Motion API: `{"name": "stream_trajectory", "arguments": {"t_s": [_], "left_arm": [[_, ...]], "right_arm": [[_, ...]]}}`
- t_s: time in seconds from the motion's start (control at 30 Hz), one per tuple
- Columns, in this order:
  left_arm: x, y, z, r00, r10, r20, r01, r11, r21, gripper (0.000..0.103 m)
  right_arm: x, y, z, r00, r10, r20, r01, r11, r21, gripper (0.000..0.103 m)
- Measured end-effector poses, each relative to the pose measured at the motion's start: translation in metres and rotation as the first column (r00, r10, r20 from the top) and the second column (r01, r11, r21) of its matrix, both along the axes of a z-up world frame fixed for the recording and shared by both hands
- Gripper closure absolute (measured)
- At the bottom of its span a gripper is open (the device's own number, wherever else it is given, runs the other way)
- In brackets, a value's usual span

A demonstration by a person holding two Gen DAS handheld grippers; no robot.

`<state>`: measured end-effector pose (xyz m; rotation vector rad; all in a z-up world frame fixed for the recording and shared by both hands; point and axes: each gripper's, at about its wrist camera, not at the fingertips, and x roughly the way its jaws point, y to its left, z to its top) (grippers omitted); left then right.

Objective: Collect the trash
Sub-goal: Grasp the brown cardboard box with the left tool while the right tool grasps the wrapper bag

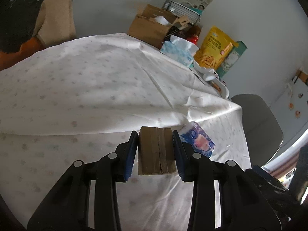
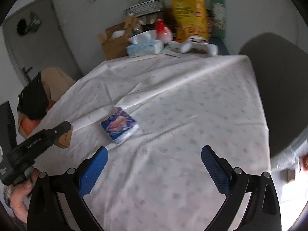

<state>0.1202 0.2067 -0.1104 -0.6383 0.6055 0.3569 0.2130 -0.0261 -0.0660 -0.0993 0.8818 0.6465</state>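
Left gripper (image 1: 155, 150): blue pads clamped on both sides of a small taped box (image 1: 156, 152), held above the cloth (image 1: 86, 88) near the table's front edge. Right gripper (image 2: 154, 170): jaws spread wide, nothing betw. them, over bare cloth. Blue tissue pack (image 2: 119, 124) lies flat on cloth, just right of the box, apart from both grippers. Far end of table: open carton (image 1: 148, 28), tissue box (image 2: 144, 47), yellow snack bag (image 2: 189, 17). Grey chair (image 2: 279, 88) at table's right side.

table (image 2: 192, 100) under white dotted cloth – blue tissue pack (image 2: 119, 125) mid-table, clutter along far edge.
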Motion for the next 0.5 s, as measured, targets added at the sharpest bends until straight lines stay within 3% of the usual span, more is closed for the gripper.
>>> {"name": "stream_trajectory", "arguments": {"t_s": [0.2, 0.5], "left_arm": [[-0.016, 0.015, 0.001, 0.999, 0.033, 0.017, -0.032, 0.999, -0.013, 0.067], [-0.030, 0.037, -0.007, 0.996, 0.085, 0.021, -0.085, 0.996, -0.035, 0.067]], "right_arm": [[0.000, 0.048, -0.005, 0.989, 0.147, 0.016, -0.145, 0.986, -0.082, 0.008], [0.018, 0.093, -0.026, 0.979, 0.201, 0.024, -0.193, 0.963, -0.188, 0.008]]}}
